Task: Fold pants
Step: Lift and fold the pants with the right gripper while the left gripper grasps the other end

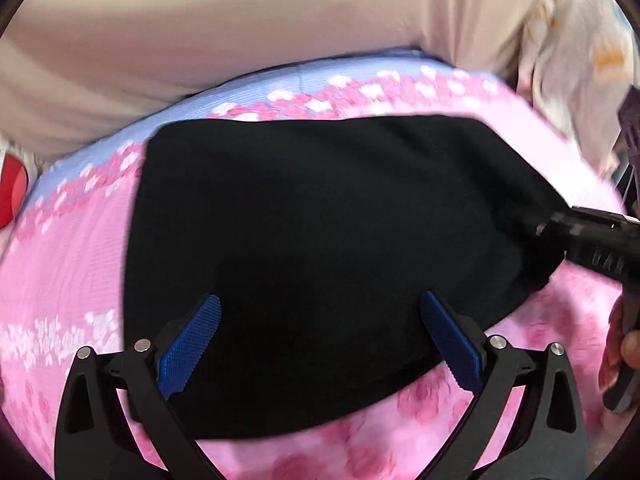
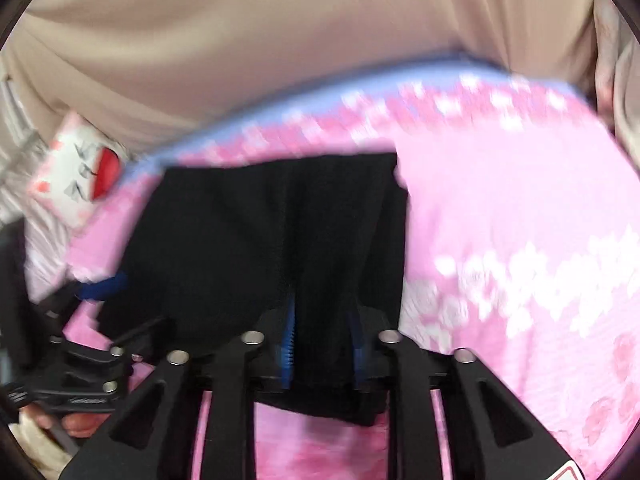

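Observation:
Black pants [image 1: 320,240] lie in a folded block on a pink flowered bedspread [image 1: 72,248]. My left gripper [image 1: 320,340] is open, its blue pads [image 1: 188,344] wide apart just above the near edge of the pants, holding nothing. My right gripper [image 2: 324,340] is shut on the near edge of the pants [image 2: 256,240], with black cloth bunched between its blue pads [image 2: 289,344]. The right gripper also shows in the left wrist view [image 1: 592,240] at the right end of the pants. The left gripper shows in the right wrist view [image 2: 100,288] at the left.
A beige curtain or wall [image 1: 240,20] rises behind the bed. A white and red cushion [image 2: 76,172] lies at the bed's far left corner. White printed cloth [image 1: 580,60] hangs at the right. The bedspread has a pale blue border [image 2: 320,92] at its far edge.

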